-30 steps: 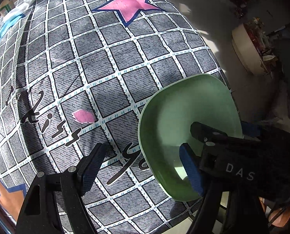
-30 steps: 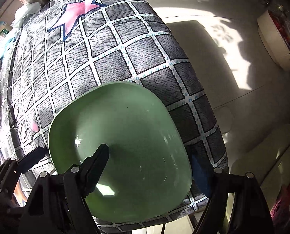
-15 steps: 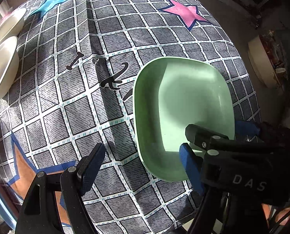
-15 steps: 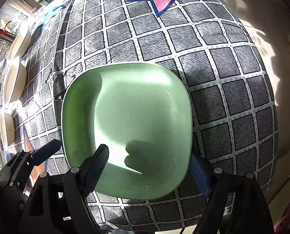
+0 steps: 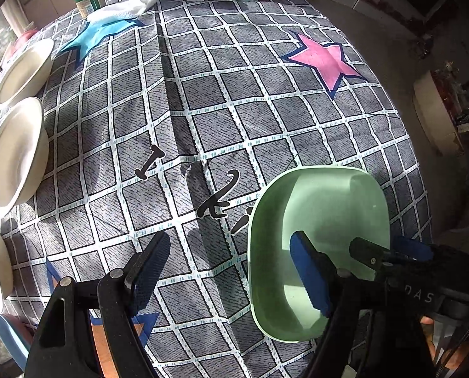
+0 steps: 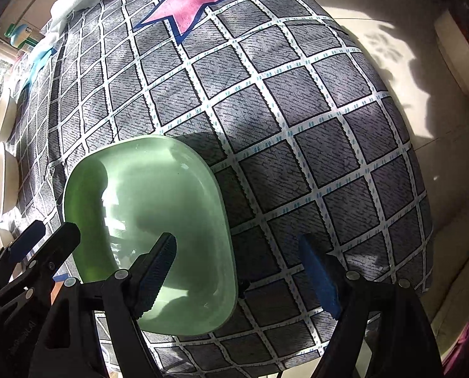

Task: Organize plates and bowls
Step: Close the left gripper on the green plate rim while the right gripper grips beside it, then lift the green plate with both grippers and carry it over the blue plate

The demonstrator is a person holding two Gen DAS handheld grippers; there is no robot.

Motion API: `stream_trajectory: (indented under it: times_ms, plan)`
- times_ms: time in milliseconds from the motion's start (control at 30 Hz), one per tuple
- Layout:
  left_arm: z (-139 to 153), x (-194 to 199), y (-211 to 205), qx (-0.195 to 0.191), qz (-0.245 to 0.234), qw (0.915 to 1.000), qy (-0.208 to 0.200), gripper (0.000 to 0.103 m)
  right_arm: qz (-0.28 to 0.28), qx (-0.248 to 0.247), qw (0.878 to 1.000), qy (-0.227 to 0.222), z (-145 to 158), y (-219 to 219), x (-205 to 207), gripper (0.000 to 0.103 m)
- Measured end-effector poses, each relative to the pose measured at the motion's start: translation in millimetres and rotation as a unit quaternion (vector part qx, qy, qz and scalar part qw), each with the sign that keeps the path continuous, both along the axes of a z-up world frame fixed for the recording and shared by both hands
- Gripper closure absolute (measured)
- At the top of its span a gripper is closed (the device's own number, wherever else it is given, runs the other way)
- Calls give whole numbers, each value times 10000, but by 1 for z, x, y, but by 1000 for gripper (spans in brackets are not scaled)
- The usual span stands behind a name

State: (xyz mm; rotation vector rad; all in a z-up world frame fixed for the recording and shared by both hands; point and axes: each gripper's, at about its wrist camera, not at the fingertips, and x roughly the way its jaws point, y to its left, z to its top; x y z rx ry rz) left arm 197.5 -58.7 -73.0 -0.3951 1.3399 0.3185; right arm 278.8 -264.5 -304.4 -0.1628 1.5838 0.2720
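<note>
- Down on the checked tablecloth of the worktop, near its edge: green dish, squarish with rounded corners, upright, hollow side up
- Seen from the left wrist: left tongs spread apart, empty; dark finger over bare cloth, blue finger above the dish's hollow; whether it touches the dish cannot be told
- Also there: right tongs reaching in over the dish's right rim
- Seen from the right wrist: right tongs spread apart, clamped on nothing; dark finger over the hollow of the dish, blue finger outside, over cloth; dish's right rim between the two
- Well apart, along the worktop's left edge: white bowls, lined up
</note>
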Motion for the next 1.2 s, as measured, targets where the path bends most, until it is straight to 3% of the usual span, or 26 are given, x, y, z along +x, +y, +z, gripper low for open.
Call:
stream_trajectory:
  times_ms: [267, 467, 567, 633, 667, 733, 767, 933, 1200]
  plan:
    - [-29, 20, 2, -5, -44, 9995, 310, 22, 438, -328, 9984, -170, -6, 6, 1, 21]
    - [-33, 27, -5, 196, -153, 9992, 323, 22, 582, -414, 9972, -229, -6, 12, -2, 20]
    - [-32, 34, -13, 148, -249, 9992, 284, 32, 664, -360, 9968, -243, -4, 19, -4, 32]
    - [-31, 40, -21, 128, -332, 9990, 263, 44, 860, -264, 9956, -251, 7, 38, -5, 57]
    - [-31, 41, -23, 145, -339, 9990, 266, 46, 956, -215, 9949, -229, 8, 42, -8, 62]
    - [-29, 41, -23, 12, -316, 9993, 212, 65, 1036, -249, 9942, -178, 7, 49, -9, 67]
    - [-28, 39, -21, -31, -274, 9993, 245, 65, 1033, -175, 9944, -119, 7, 52, -11, 71]
    - [-27, 19, -5, -160, 0, 9996, 237, 66, 1167, -186, 9930, 15, 8, 80, -23, 72]
    - [-24, -36, 21, 103, 495, 9979, 416, 66, 1713, -114, 9848, 244, 8, 139, -75, 72]
